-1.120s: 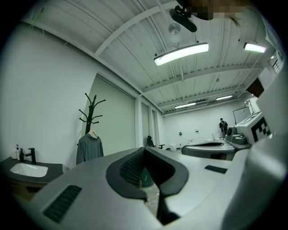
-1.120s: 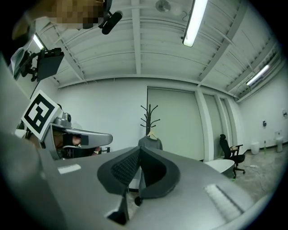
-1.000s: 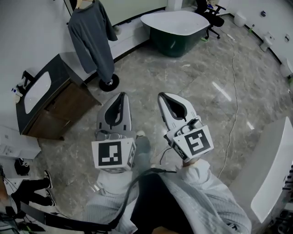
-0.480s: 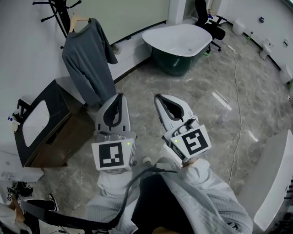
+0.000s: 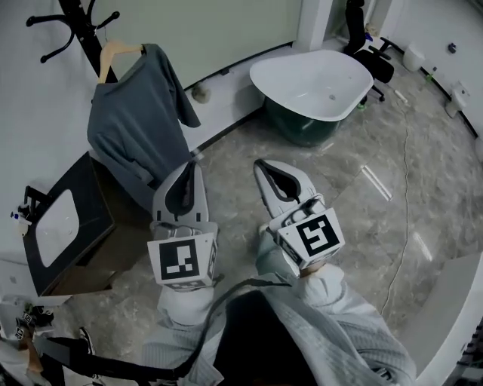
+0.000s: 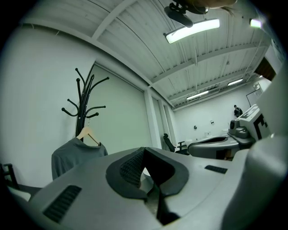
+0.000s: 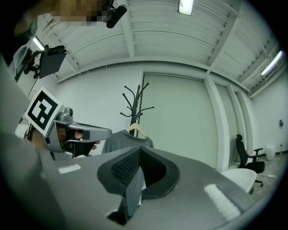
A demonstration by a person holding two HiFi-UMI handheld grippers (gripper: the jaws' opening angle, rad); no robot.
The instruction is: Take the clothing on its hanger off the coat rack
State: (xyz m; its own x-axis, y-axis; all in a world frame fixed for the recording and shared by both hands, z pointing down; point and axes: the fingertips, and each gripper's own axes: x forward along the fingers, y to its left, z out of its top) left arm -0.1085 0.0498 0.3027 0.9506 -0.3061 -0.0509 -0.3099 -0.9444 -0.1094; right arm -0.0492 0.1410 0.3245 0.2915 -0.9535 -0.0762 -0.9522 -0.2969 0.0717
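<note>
Head view: a grey sweater point(image 5: 136, 136) hangs on a wooden hanger point(image 5: 113, 51) from the black coat rack point(image 5: 78, 22) at upper left, beside a dark cabinet point(image 5: 75, 226) and well apart from both tools. The left gripper point(image 5: 191, 167) and right gripper point(image 5: 262, 166) sit side by side, jaws pressed together on nothing. Only the gripper views show the ceiling lights point(image 6: 193, 30); only the head view shows the white tub point(image 5: 313, 79) and the marble floor point(image 5: 362, 188)

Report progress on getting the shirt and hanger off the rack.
Done: nothing; the grey shirt hangs on its hanger on the coat rack. In hand: the left gripper and right gripper are shut, empty, short of it. Left: reach, grip the hanger, lift it off.
</note>
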